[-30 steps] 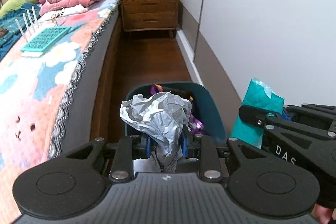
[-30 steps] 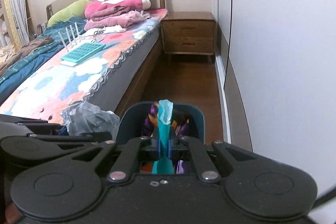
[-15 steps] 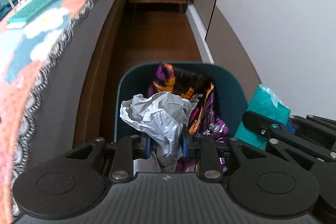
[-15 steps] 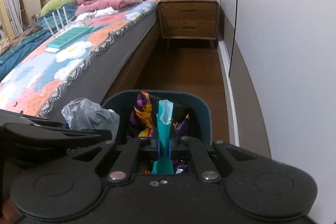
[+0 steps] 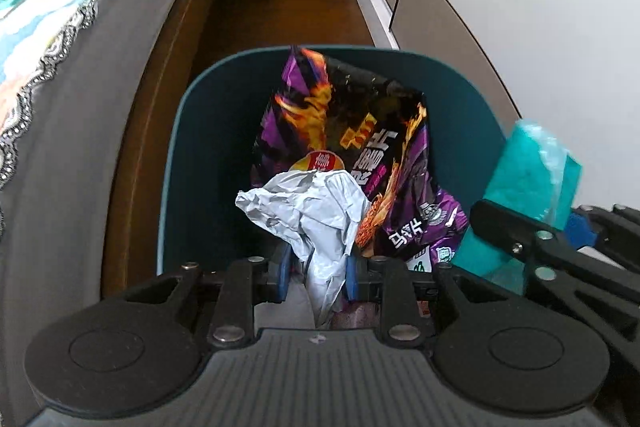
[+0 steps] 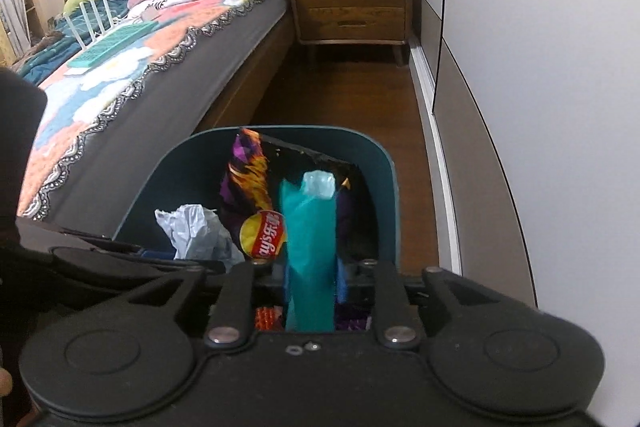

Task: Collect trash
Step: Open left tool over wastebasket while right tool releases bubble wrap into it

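Observation:
A dark teal trash bin stands on the wooden floor between the bed and the wall; it also shows in the right wrist view. A purple snack bag stands inside it. My left gripper is shut on a crumpled grey-white paper wad, held over the bin's near rim. My right gripper is shut on a teal plastic wrapper, held over the bin. The wrapper also shows at the right of the left wrist view, and the wad at the left of the right wrist view.
The bed with a patterned blanket runs along the left, close to the bin. A wooden nightstand stands at the far end. A white wardrobe wall runs along the right. A narrow strip of wood floor lies between.
Both grippers have moved forward and down over the bin, still holding their trash. The bin fills more of both views, and its snack bag shows more fully.

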A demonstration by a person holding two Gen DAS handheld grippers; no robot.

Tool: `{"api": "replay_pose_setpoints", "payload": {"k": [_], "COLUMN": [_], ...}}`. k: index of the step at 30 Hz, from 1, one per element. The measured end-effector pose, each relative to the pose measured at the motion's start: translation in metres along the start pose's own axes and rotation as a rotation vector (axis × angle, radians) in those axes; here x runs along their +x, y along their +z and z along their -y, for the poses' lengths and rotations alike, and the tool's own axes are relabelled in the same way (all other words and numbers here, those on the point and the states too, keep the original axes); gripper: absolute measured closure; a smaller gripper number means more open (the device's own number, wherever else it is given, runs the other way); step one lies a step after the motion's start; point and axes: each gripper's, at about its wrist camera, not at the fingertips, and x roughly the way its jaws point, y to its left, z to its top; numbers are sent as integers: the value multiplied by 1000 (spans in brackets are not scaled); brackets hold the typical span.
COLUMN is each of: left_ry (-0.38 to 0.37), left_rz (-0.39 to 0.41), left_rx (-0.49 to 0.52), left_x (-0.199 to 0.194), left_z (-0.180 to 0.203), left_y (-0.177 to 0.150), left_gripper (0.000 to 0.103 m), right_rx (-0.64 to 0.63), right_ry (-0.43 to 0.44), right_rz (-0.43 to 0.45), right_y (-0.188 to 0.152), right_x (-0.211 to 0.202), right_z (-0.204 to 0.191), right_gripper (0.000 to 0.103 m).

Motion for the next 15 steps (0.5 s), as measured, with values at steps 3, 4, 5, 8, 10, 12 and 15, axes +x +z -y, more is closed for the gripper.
{"api": "replay_pose_setpoints", "payload": {"k": [3, 4, 5, 8, 10, 12, 15], "left_ry": [-12, -12, -10, -11, -20, -24, -12], "left_rz": [-22, -20, -15, 20, 30, 41, 69], "left_rx": [-21, -27, -30, -35, -42, -47, -42], "left_x": [6, 7, 7, 0, -8, -17, -36], "left_z": [-2, -2, -3, -3, -4, -3, -5], "left_y": [-1, -1, -2, -4, -4, -4, -6], "left_gripper": [71, 64, 58, 37, 37, 37, 37], "right_rx": [-1, -4, -4, 3, -2, -2, 12], "right_ry": [-5, -10, -16, -6, -1, -3, 10], "right_rz": [-2, 1, 6, 14, 22, 34, 39], "right_y": [2, 3, 4, 6, 7, 9, 13], "right_x": [2, 1, 0, -7, -12, -19, -33], "right_z": [1, 1, 3, 6, 7, 6, 4], "right_gripper": [68, 66, 64, 57, 47, 43, 41]}}
